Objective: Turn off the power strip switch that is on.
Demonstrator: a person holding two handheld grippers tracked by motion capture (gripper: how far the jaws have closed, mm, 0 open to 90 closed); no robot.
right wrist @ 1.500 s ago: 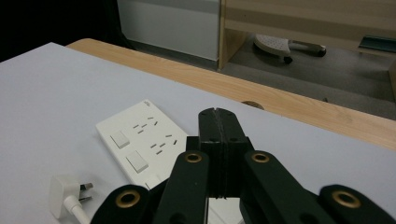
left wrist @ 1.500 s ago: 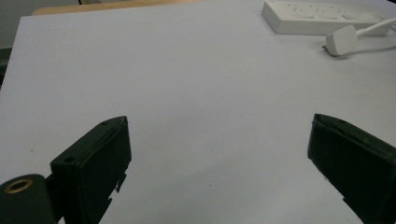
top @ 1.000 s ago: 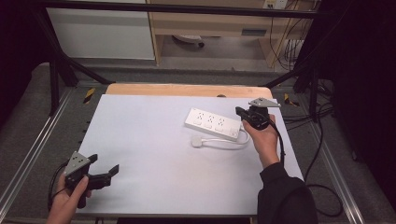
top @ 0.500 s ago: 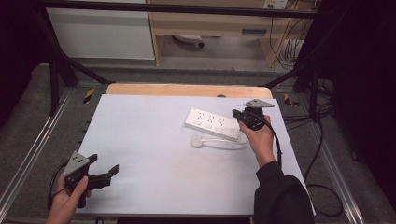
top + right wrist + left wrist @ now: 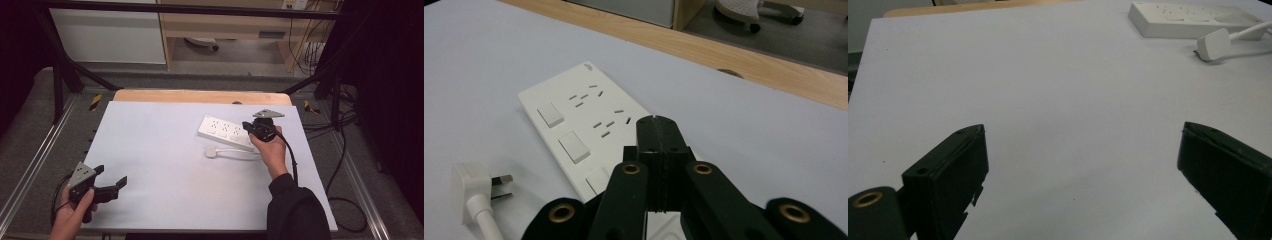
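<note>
step: right hand-held gripper (image 5: pixel 658 125) shut, empty, over strip (image 5: pixel 589 130) switch; left (image 5: pixel 1083 165) wide, idle; next: press down squarely

Left gripper (image 5: pixel 111 184): held low at the near left, fingers (image 5: pixel 948 175) spread wide apart | Right gripper (image 5: pixel 248 126): far right, forearm stretched forward (dark sleeve), fingers (image 5: pixel 658 145) pressed together, nothing between.
</note>
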